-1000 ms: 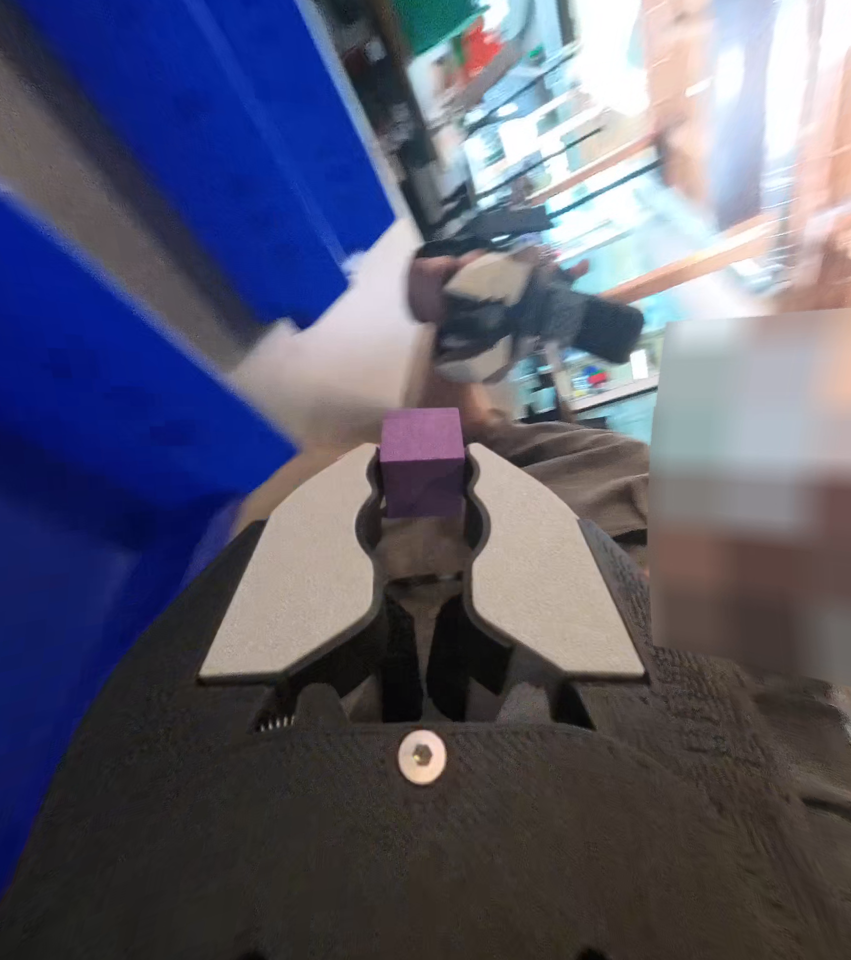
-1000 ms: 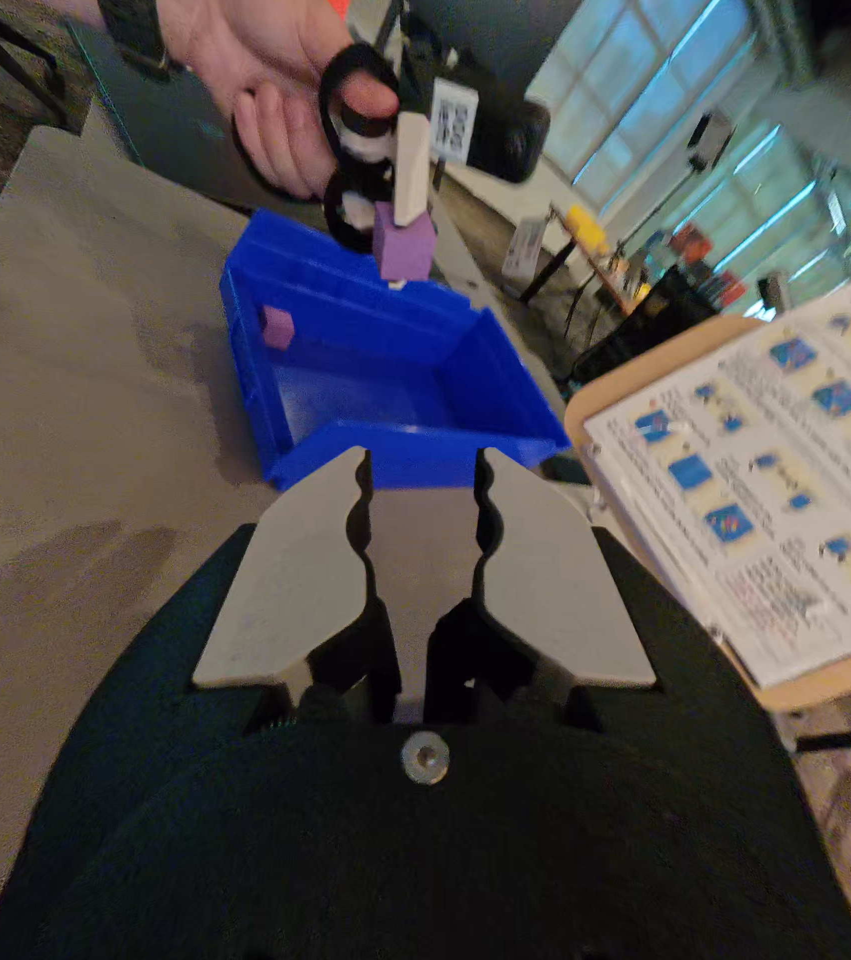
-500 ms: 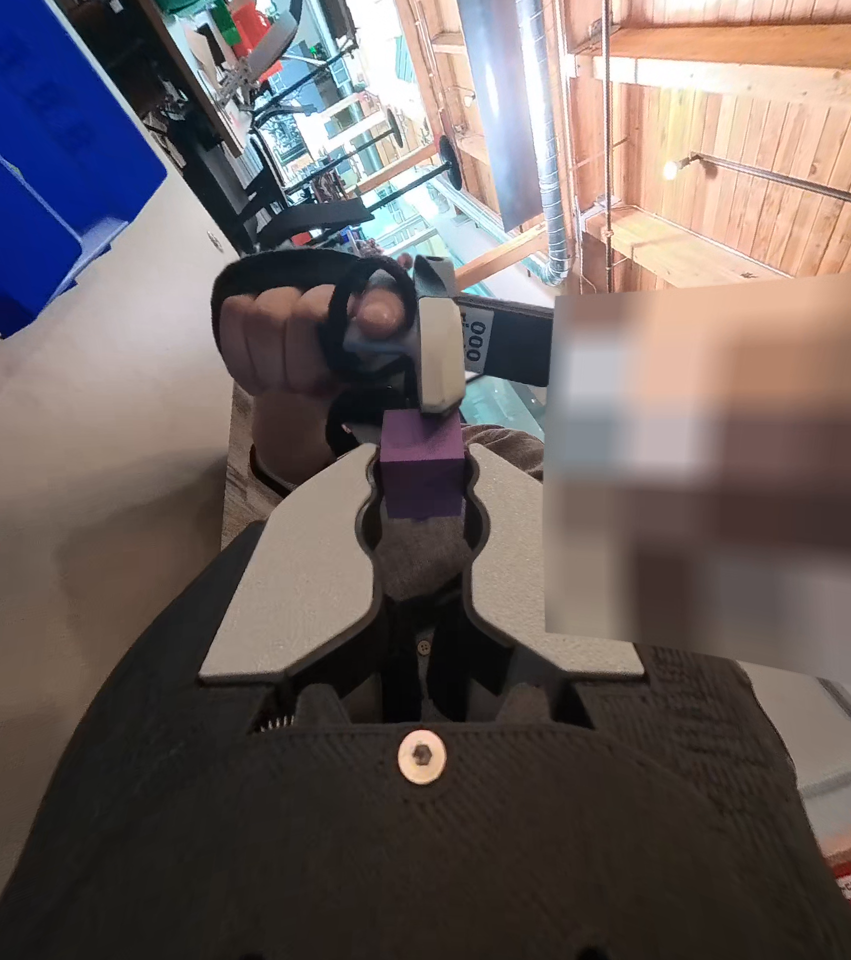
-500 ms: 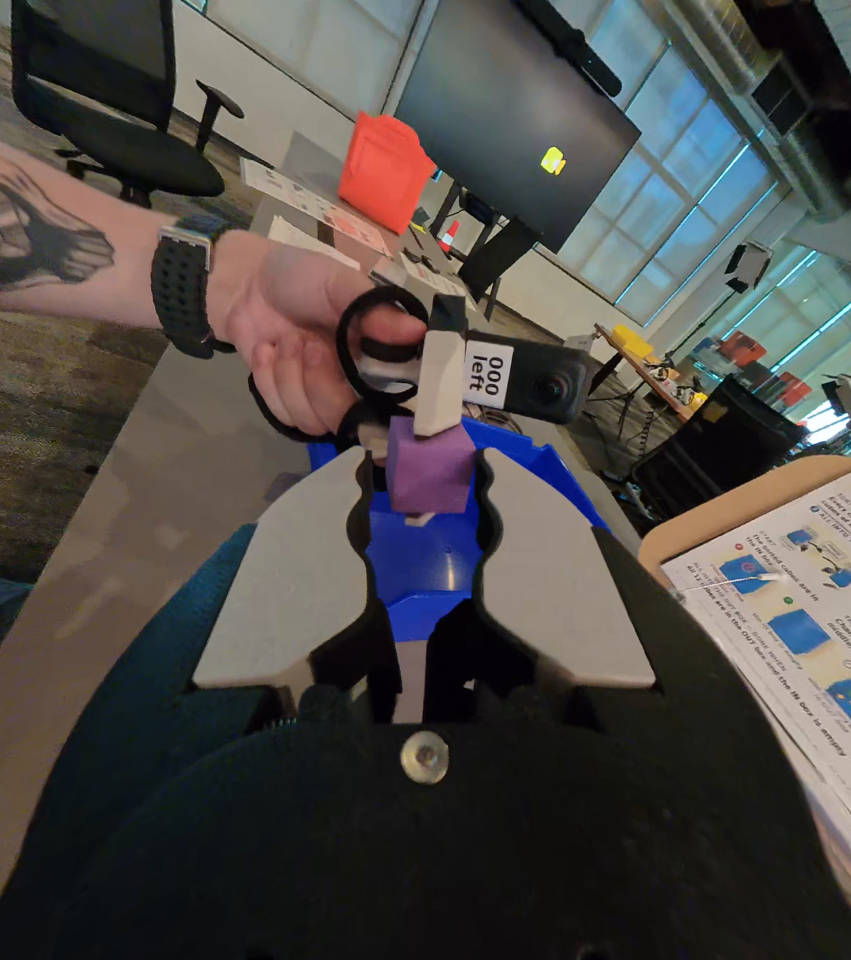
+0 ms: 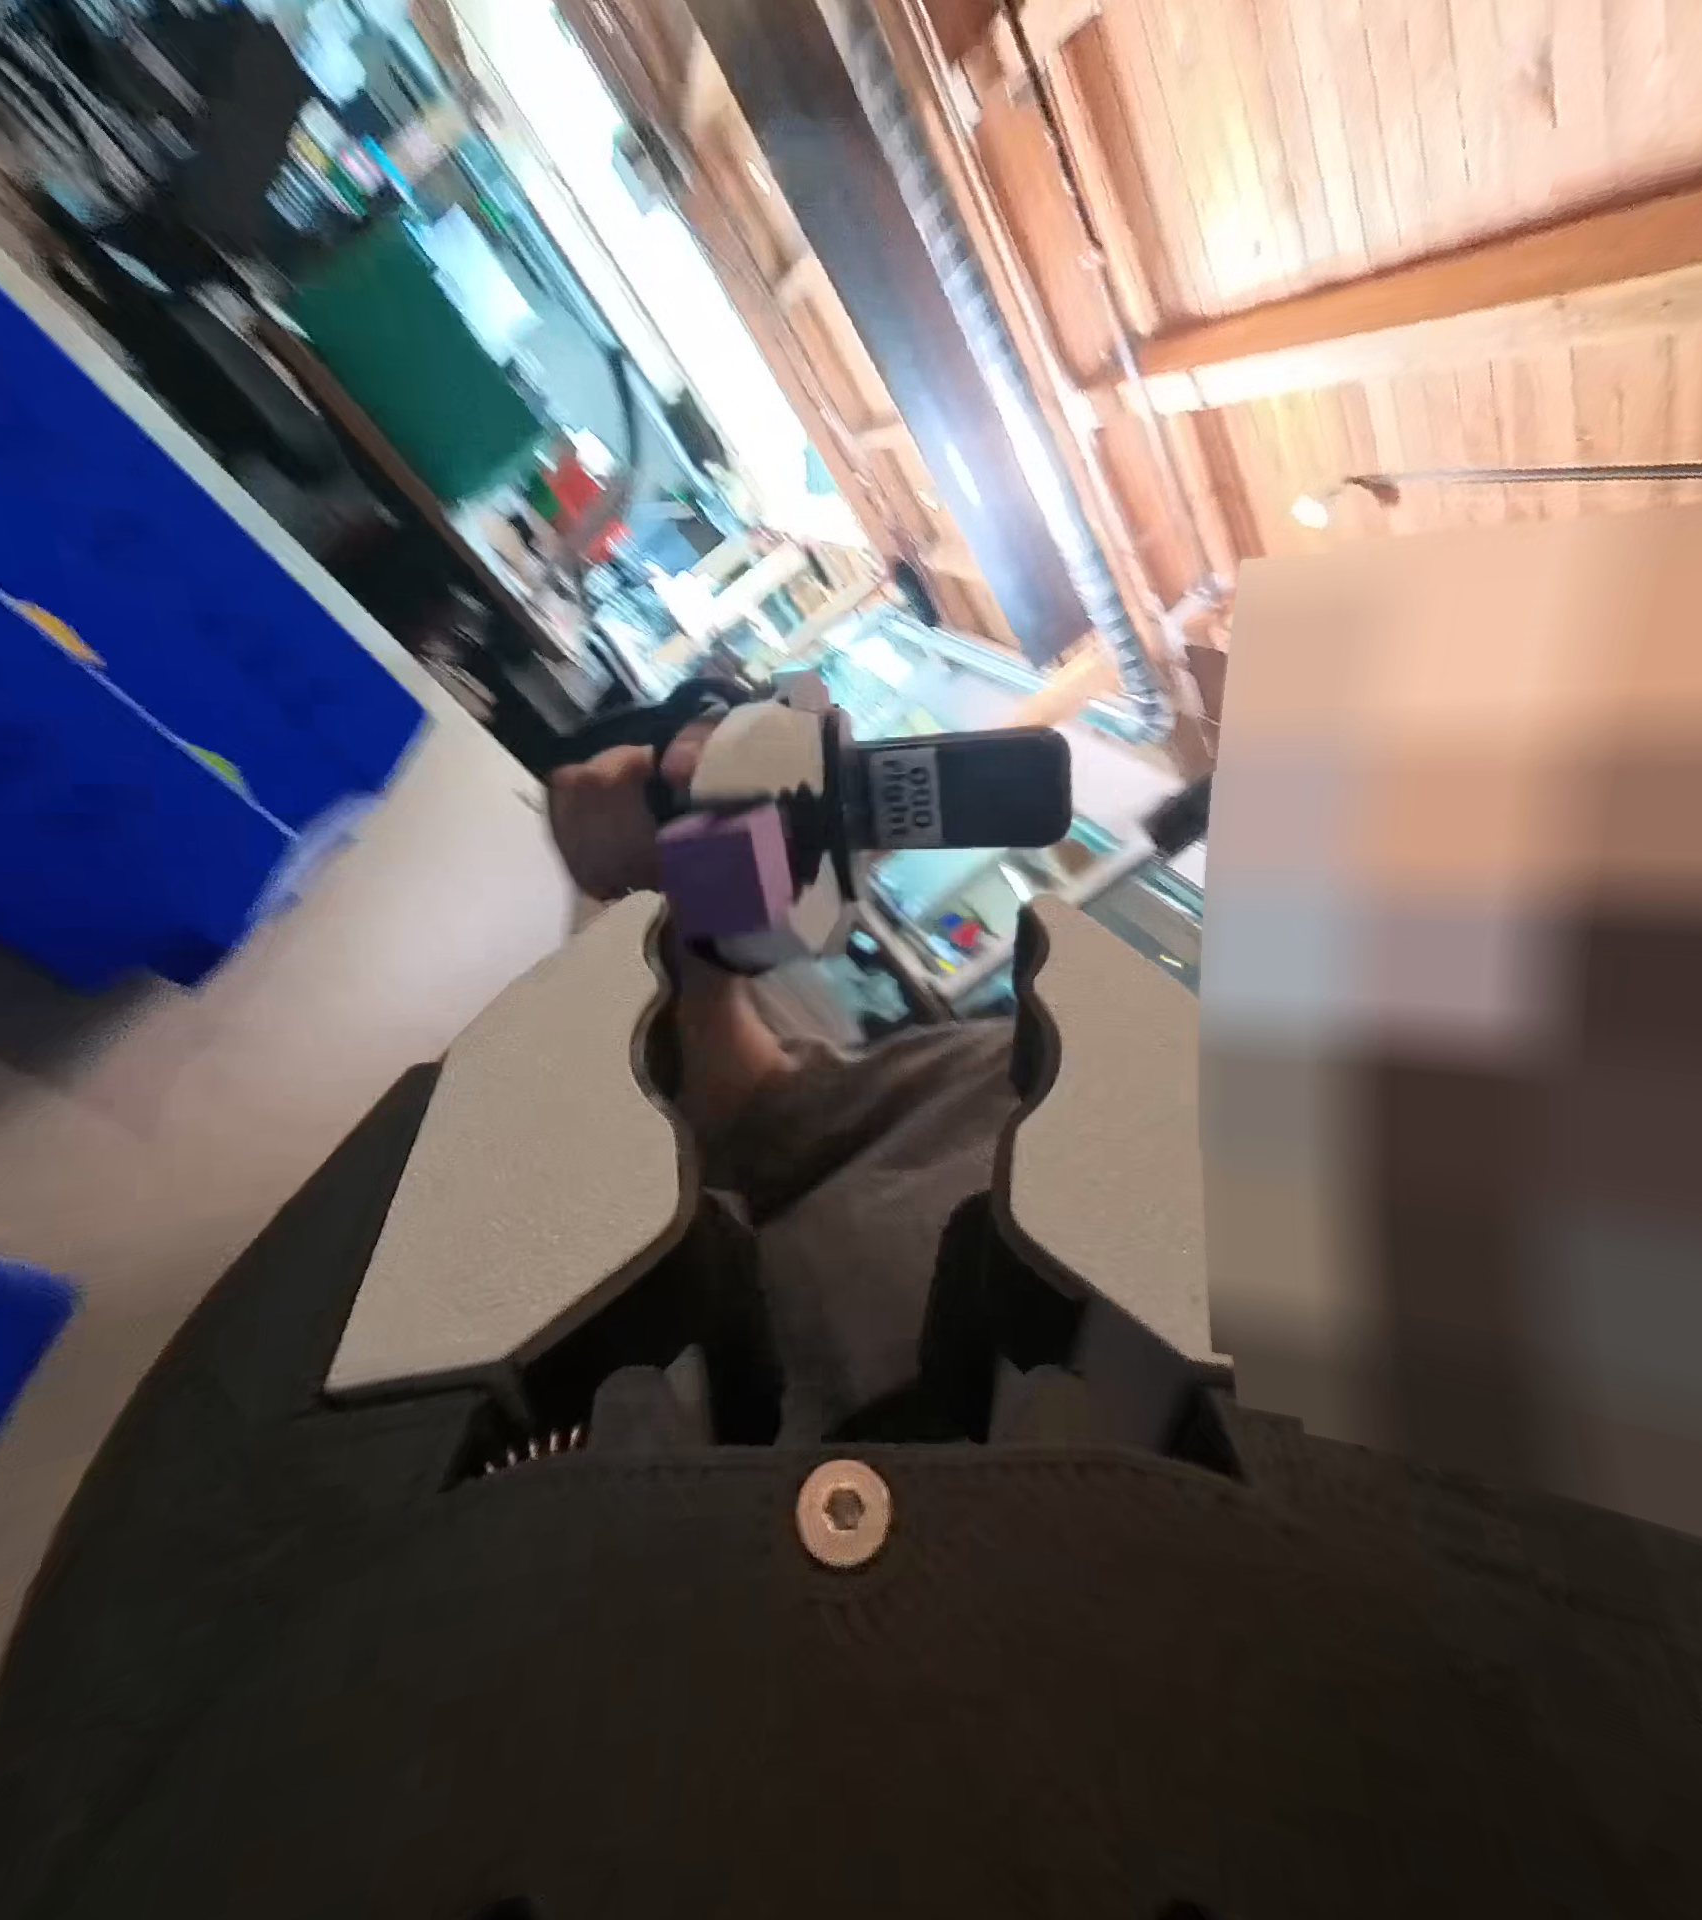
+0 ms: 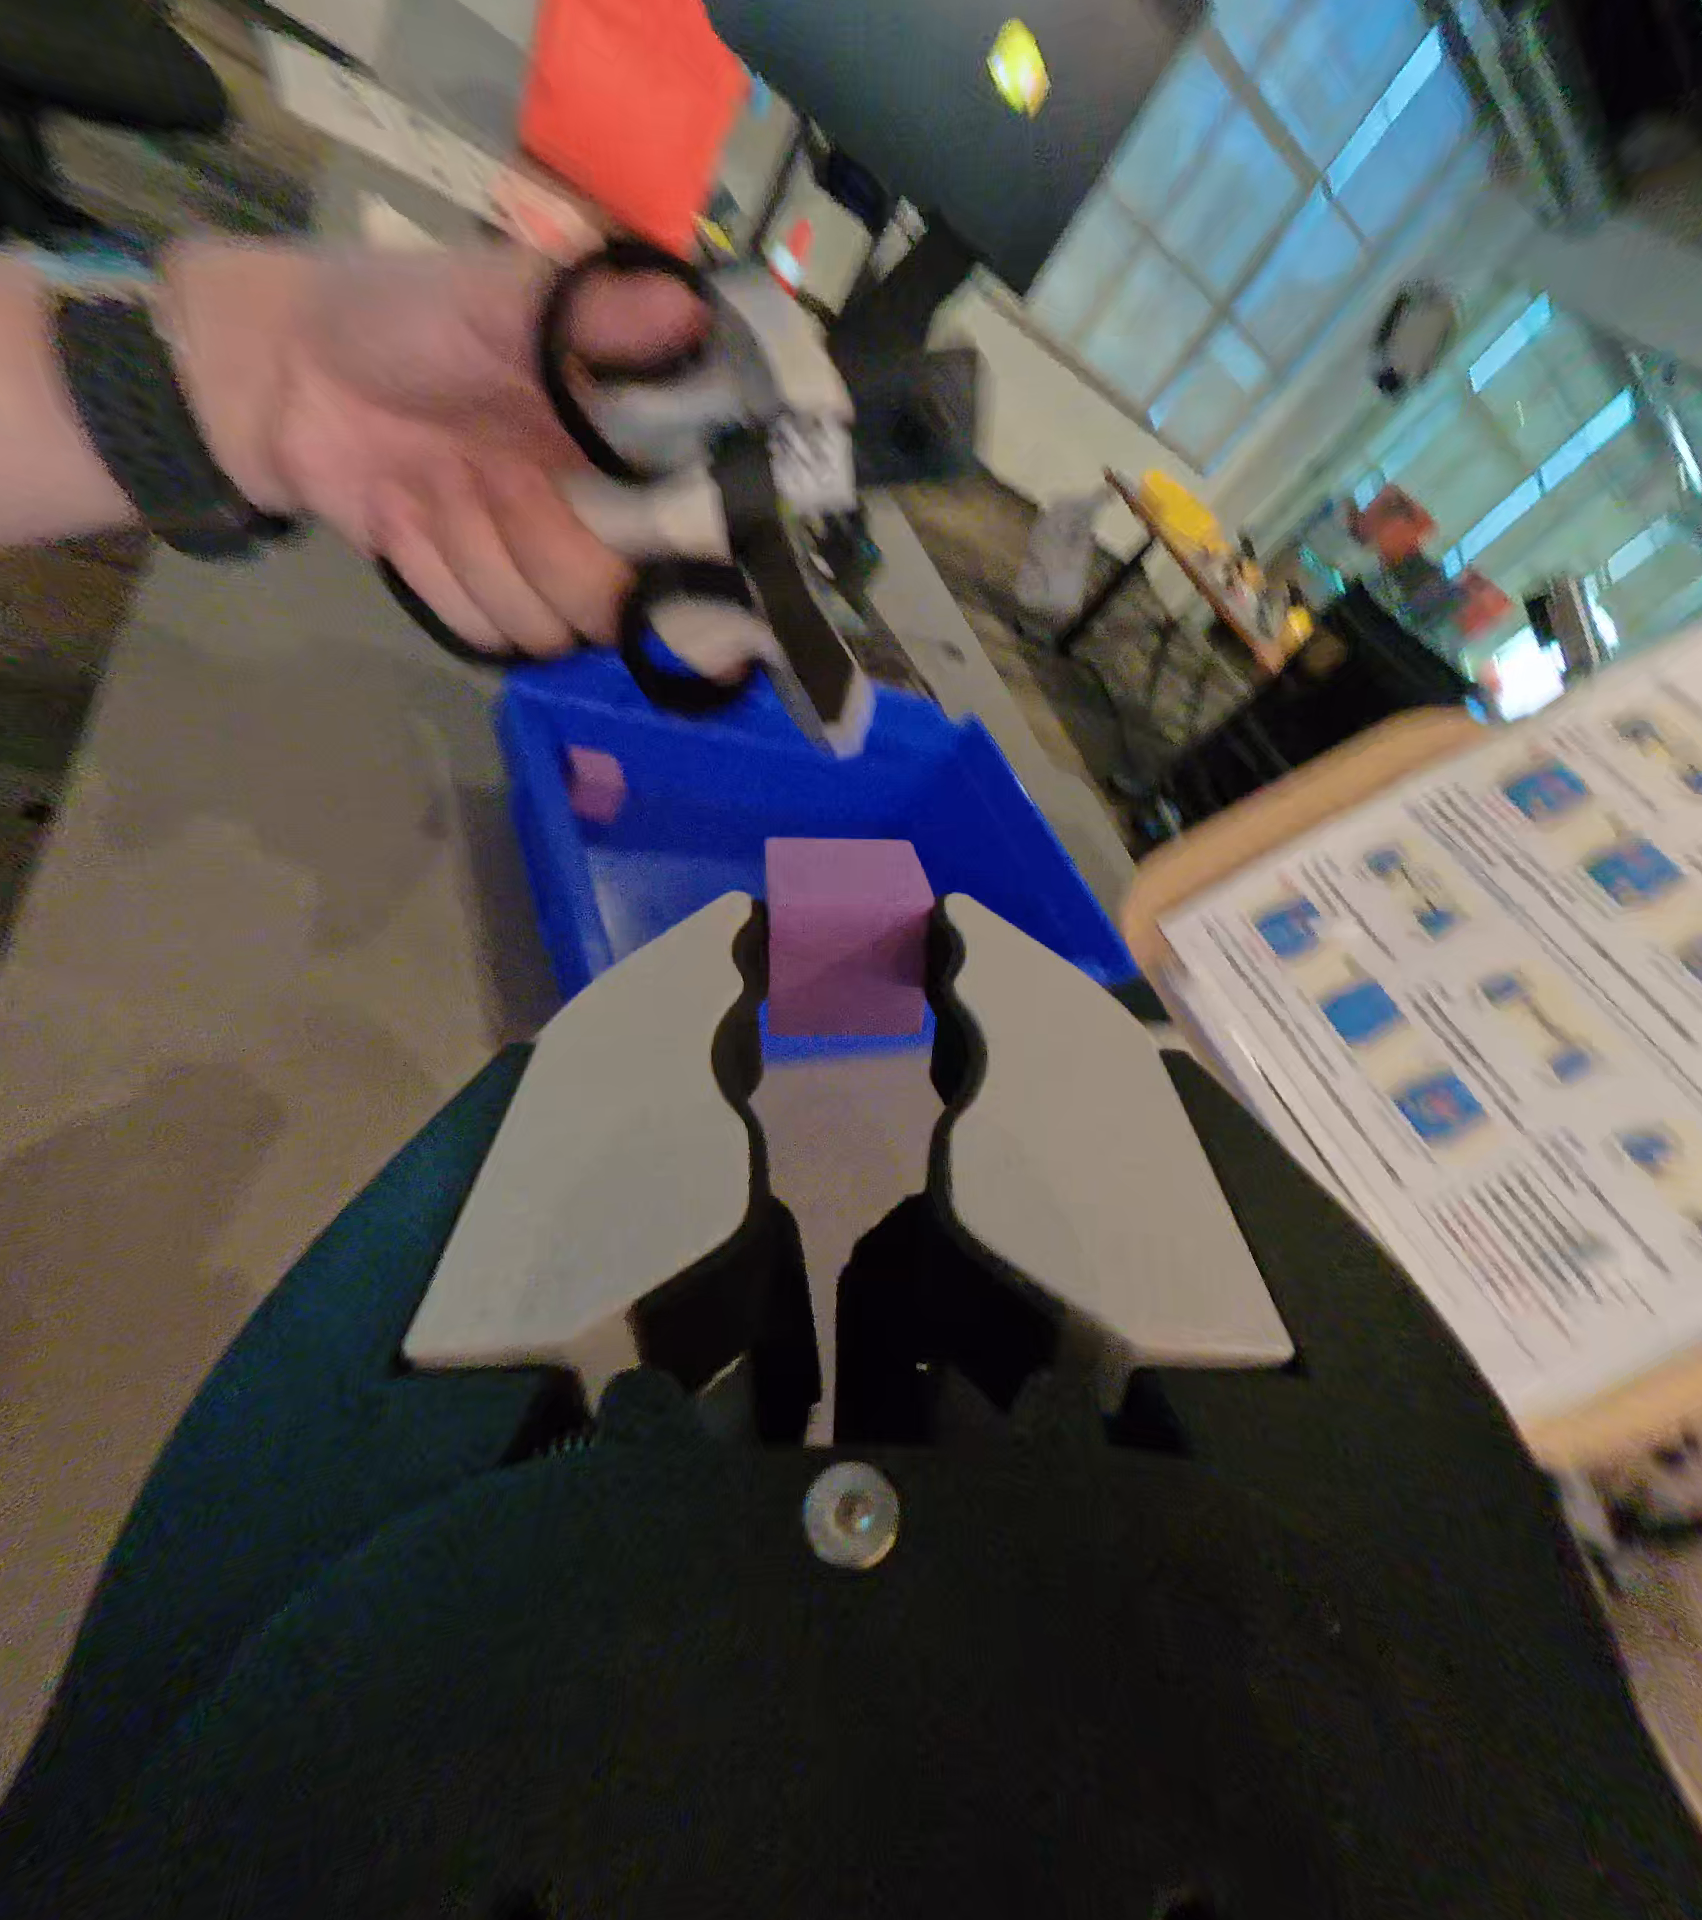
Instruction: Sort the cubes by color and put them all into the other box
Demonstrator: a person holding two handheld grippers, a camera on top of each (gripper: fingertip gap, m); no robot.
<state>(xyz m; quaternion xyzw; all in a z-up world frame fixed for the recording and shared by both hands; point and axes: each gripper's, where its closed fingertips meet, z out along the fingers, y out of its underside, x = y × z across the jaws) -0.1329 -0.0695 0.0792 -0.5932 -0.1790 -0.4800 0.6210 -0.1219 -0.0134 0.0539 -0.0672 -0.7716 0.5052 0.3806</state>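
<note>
A purple cube (image 6: 847, 940) is clamped between the fingertips of the right gripper (image 6: 845, 935), its flat sides pressed by the two jaws and its top standing clear above them. The left gripper (image 5: 839, 935) is spread wide with nothing between its jaws; in the right wrist view it is seen well ahead and above, held by a hand (image 6: 390, 436), apart from the cube.

Directly beyond the right gripper's tips lies a blue bin (image 6: 1013, 831) on a grey table (image 6: 203, 935), its open top facing up (a second, smaller purple cube (image 6: 595, 781) rests at its far left inner corner). The held cube has no long axis. A printed sheet (image 6: 1512, 987) lies to the right of the right gripper.
</note>
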